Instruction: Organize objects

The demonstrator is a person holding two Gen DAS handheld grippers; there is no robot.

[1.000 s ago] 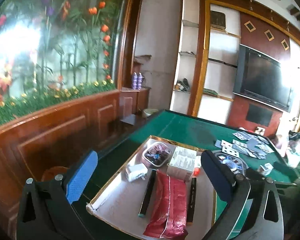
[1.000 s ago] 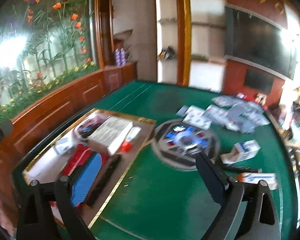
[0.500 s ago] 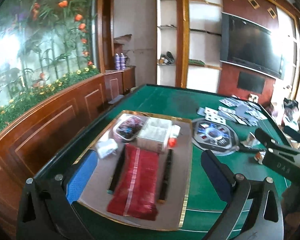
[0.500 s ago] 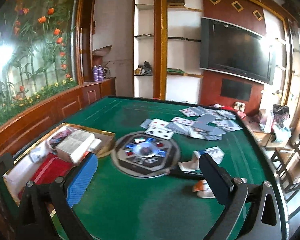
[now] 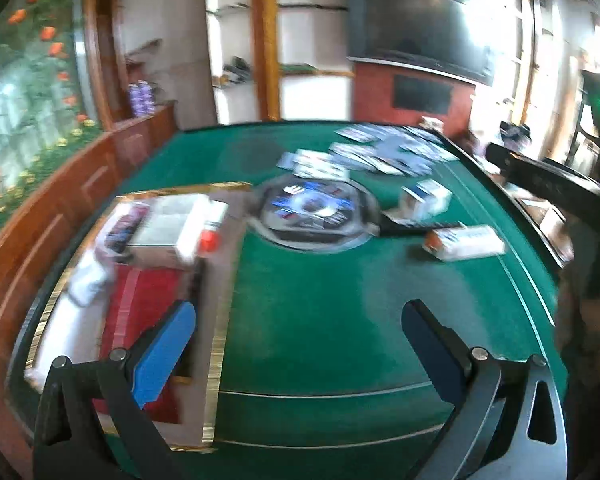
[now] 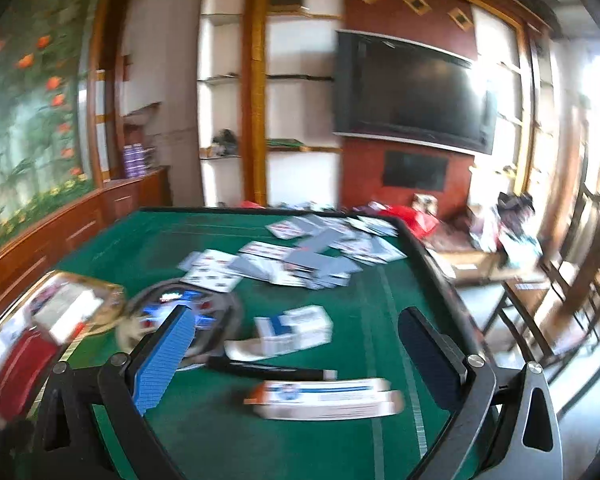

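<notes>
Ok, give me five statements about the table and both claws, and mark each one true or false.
1. The left claw is open and holds nothing. True.
2. The right claw is shut on the long white box. False: it is open, and the long white box lies on the felt below it.
3. The red packet lies inside the gold-rimmed tray. True.
4. The playing cards are stacked in one neat deck. False: they lie scattered across the far part of the green table.
5. The black pen lies in the tray. False: it lies on the felt, between the blue and white box and the long white box.
</notes>
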